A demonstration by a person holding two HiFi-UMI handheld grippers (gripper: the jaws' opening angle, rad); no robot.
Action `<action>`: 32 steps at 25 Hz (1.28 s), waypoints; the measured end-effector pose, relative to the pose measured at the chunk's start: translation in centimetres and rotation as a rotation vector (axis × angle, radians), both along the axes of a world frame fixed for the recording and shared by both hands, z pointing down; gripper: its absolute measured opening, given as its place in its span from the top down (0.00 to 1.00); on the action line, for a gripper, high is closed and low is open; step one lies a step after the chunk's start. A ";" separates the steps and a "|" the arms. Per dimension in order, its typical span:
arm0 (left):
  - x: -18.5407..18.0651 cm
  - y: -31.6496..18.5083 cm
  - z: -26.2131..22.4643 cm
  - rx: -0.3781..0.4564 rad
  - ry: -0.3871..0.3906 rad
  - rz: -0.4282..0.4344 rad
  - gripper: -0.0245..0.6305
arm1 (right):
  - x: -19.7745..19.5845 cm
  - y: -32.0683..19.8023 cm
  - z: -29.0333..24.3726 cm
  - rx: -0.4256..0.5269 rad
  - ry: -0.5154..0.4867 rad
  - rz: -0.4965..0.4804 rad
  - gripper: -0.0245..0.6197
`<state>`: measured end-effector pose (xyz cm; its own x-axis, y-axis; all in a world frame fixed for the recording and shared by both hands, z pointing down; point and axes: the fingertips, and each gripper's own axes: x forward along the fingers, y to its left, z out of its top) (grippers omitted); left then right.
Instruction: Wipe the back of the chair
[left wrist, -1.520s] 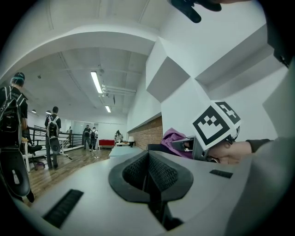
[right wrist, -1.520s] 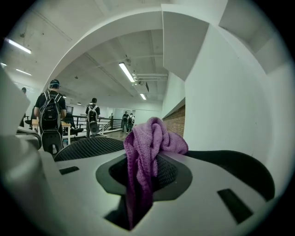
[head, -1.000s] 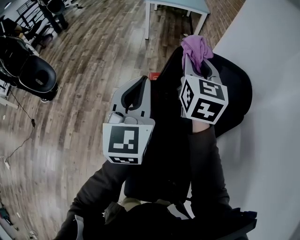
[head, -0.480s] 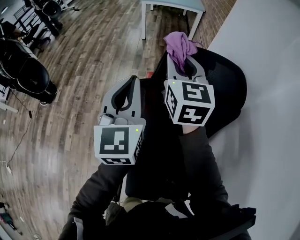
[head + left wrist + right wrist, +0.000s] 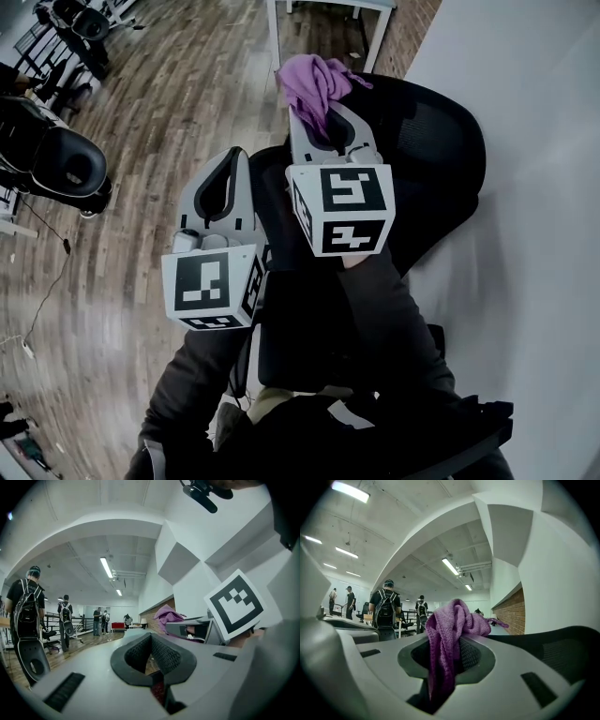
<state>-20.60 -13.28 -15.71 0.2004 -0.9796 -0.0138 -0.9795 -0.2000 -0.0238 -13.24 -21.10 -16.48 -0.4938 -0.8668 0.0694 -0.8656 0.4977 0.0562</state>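
Faced a black chair (image 5: 436,141), back beside a white wall (image 5: 534,206). Held right gripper (image 5: 323,117) over that back, fingers clamped on purple cloth (image 5: 314,77), probably for wiping. Carried left gripper (image 5: 228,159) alongside, fingers together, empty.

The cloth (image 5: 314,82) is purple with a knitted, ribbed look. The chair (image 5: 441,141) is black, its back a fine mesh weave (the weave shows best in your right gripper view). Your left gripper (image 5: 228,159) and right gripper (image 5: 323,117) are pale grey with black textured pads, and each cube (image 5: 342,211) is white, printed with black square markers. Your sleeves (image 5: 394,328) are dark charcoal. The floor (image 5: 141,122) is brown wood planks with streaky grain. The wall (image 5: 534,187) is plain off-white, and the brick strip (image 5: 412,23) at its foot is reddish brown.
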 end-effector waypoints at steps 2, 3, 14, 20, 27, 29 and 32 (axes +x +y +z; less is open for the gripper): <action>-0.2 0.3 0.5 -0.002 -0.005 -0.006 0.95 | 0.4 -0.2 0.5 -0.005 -0.016 0.010 0.82; -0.4 0.5 0.7 -0.004 -0.008 -0.009 0.95 | 0.5 -0.2 0.8 -0.006 -0.024 0.015 0.82; 1.2 -1.5 0.4 -0.016 -0.019 0.001 0.95 | 4.4 -4.0 1.7 -0.032 -0.013 0.084 0.82; 2.5 -0.9 1.3 -0.017 -0.023 0.019 0.95 | 5.9 -3.4 2.9 -0.040 0.016 0.119 0.82; 4.0 -1.2 1.0 -0.020 -0.026 0.038 0.95 | 8.4 -3.8 3.0 -0.052 0.035 0.166 0.82; 4.5 -1.2 1.1 -0.021 -0.026 0.045 0.95 | 9.1 -3.7 3.1 -0.049 0.040 0.181 0.82; 5.3 -1.4 1.2 -0.024 -0.028 0.057 0.95 | 10.4 -3.9 3.1 -0.048 0.046 0.203 0.82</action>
<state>-15.31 -14.63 -14.49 0.2555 -0.9667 0.0156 -0.9656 -0.2560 -0.0455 -2.87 -24.97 -13.34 -0.3049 -0.9433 0.1315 -0.9454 0.3165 0.0782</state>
